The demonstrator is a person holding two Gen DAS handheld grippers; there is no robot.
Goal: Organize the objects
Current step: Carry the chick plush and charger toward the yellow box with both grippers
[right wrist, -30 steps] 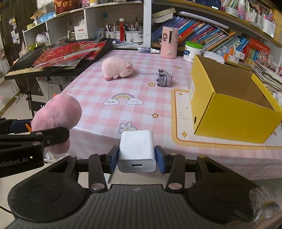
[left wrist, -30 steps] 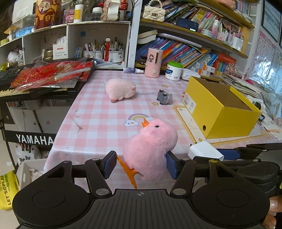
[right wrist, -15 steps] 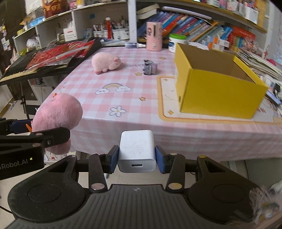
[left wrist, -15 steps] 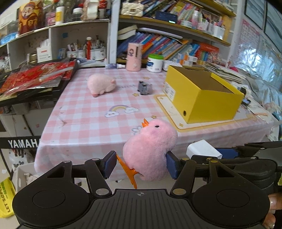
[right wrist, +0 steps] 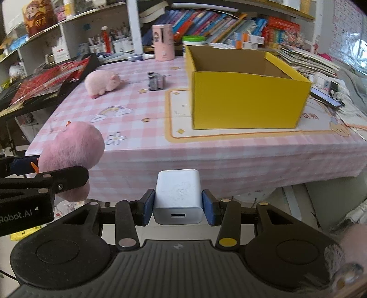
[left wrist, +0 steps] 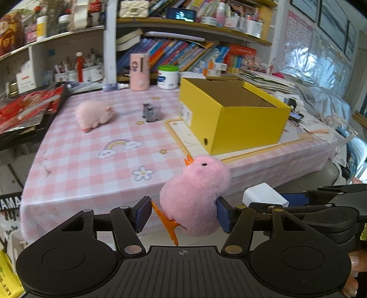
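I have the pink plush chick (left wrist: 195, 194) pinched in my left gripper (left wrist: 183, 213), jaws half apart on its body, and the white USB charger (right wrist: 177, 194) clamped tight in my right gripper (right wrist: 177, 207). Both hang off the near edge of the checked table (right wrist: 206, 158). The open yellow box (right wrist: 247, 91) lies ahead and right on the far side, nearer my right hand, its long axis running left-right.

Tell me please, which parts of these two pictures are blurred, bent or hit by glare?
Left wrist view: shelves bow from fisheye, the window at right glares white, the pink chick is sharp. Right wrist view: the table edge curves, the far books are soft, the white charger is sharp.
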